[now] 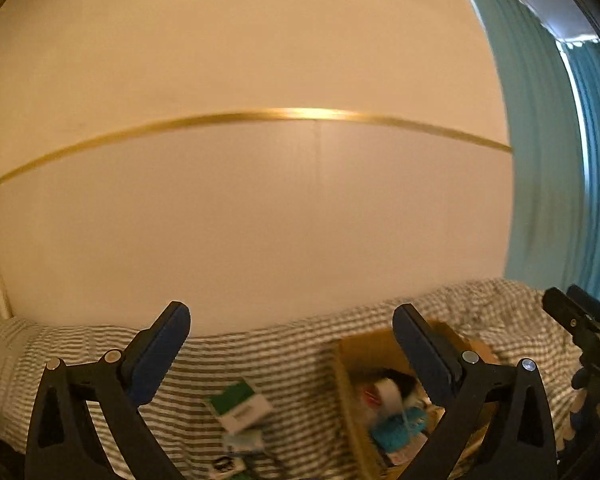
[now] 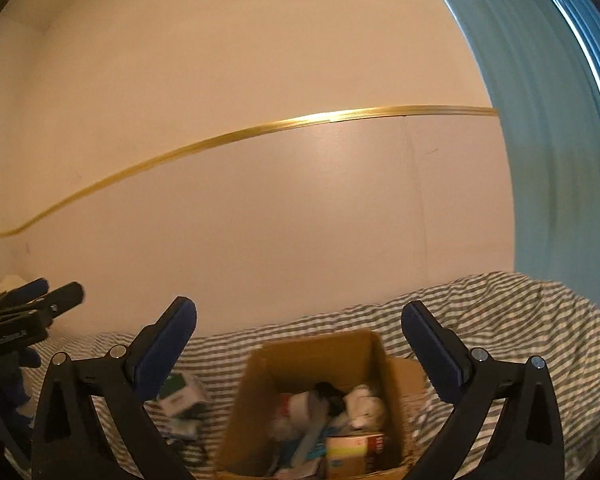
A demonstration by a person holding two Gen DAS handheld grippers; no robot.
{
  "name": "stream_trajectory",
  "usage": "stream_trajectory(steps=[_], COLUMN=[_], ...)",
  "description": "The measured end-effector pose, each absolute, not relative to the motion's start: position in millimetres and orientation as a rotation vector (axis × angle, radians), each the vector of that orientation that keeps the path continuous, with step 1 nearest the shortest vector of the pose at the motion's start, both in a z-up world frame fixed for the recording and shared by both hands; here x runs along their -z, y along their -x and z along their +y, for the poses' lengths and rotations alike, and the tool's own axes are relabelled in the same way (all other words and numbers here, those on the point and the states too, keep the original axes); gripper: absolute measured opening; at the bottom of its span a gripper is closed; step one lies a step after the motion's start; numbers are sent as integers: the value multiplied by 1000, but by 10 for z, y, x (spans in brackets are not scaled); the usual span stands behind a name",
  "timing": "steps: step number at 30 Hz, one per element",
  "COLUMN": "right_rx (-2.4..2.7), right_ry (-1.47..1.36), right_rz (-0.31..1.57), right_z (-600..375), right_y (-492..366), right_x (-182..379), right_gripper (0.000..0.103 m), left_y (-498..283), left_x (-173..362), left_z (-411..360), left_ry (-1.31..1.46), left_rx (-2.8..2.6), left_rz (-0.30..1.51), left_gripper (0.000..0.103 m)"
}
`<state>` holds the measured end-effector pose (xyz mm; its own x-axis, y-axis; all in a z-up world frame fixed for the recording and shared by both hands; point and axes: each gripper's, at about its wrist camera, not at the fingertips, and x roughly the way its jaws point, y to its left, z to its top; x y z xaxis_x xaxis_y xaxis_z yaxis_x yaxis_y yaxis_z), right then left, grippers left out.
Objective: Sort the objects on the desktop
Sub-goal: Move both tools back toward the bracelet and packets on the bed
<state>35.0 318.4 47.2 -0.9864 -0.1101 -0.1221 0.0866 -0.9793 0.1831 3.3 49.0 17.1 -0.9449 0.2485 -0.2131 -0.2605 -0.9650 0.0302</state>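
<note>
Hovering left gripper [image 1: 292, 320] and right gripper [image 2: 300, 316] above cardboard box [image 2: 316, 352], jaws spread wide, nothing between. Leaving green-white carton [image 1: 240, 404] on striped cloth [image 2: 500, 304] beside box (blurred). Risking grippers colliding if converging.

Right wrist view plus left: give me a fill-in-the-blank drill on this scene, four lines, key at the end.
1. The brown cardboard box rests on a ____ cloth.
2. Both the left tongs and the right tongs stand ____ with nothing between them.
3. The green-and-white carton lies ____ the box.
4. Above the cloth, a thin ____ strip crosses the wall.

Missing words: striped; open; outside; gold
</note>
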Motion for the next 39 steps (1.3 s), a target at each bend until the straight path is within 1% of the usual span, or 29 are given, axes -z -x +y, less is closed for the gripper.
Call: stream_trajectory(steps=[7, 12, 14, 18, 21, 24, 30, 33, 35, 37, 39], right_rx=[3046, 3046, 3030, 3001, 2940, 2902, 2855, 2795, 2785, 2767, 2719], right_ry=[-164, -154, -136, -131, -203, -212, -212, -230, -248, -305, -393], right_rz=[-274, -291, -311, -278, -259, -230, -129, -106, -55, -9, 13], right_z=[3004, 2903, 2848, 2616, 2421, 2224, 1793, 1585, 1436, 1326, 1238], right_y=[-350, -329, -309, -252, -160, -133, -116, -124, -112, -61, -10], right_x=[-461, -359, -293, -177, -63, 43, 284, 453, 593, 747, 870], right_gripper=[103, 103, 103, 103, 103, 103, 103, 103, 103, 103, 102], left_y=[2, 109, 165, 206, 234, 224, 328, 453, 512, 568, 602], left_x=[-161, 50, 168, 417, 598, 700, 919, 1153, 1283, 1401, 1460], left_z=[-116, -452, -495, -516, -575, -604, -560, -595, -663, -727, -727], left_ry=[335, 376, 399, 427, 491, 455, 413, 487, 571, 666, 745], left_rx=[-3014, -3109, -3105, -3111, -3024, -3001, -3043, -3028, -2999, -2940, -2884], left_rz=[-42, -192, -178, -71, -100, -97, 42, 46, 5, -24, -9], left_gripper=[103, 103, 103, 103, 103, 103, 103, 103, 103, 103, 103])
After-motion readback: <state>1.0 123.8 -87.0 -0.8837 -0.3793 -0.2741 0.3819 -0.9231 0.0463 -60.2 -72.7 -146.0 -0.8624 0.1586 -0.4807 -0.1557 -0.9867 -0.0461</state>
